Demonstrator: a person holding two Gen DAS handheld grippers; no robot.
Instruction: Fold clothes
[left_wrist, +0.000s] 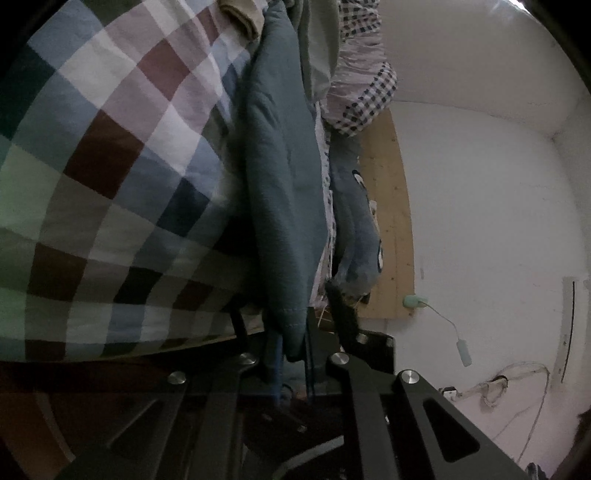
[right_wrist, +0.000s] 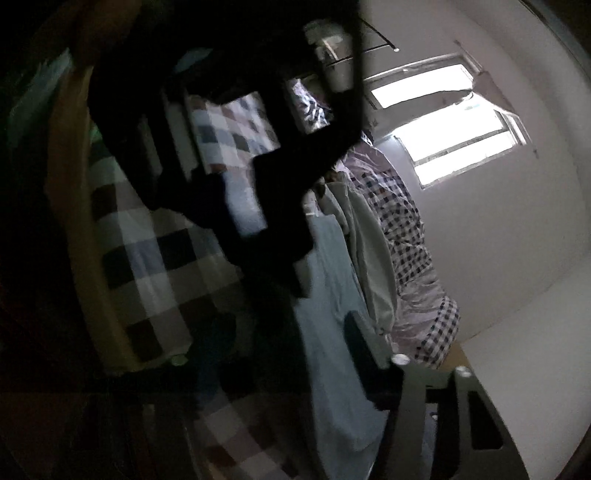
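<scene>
Teal garment pinched over a checked bedspread

The checked bedspread (left_wrist: 110, 155) fills the left wrist view, and the teal garment (left_wrist: 280, 192) hangs across it, its hemmed edge clamped between the closed jaws of the left gripper (left_wrist: 291, 347). In the blurred, dark right wrist view, the right gripper (right_wrist: 306, 339) has a finger (right_wrist: 360, 343) lying against that cloth; its grip cannot be judged.

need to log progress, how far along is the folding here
Early. Done: nothing looks folded; the small-check cloth lies crumpled on the checked bedspread. In hand: the left gripper is shut on the teal garment. Left: the right gripper has no visible grip yet; the fold remains.
</scene>
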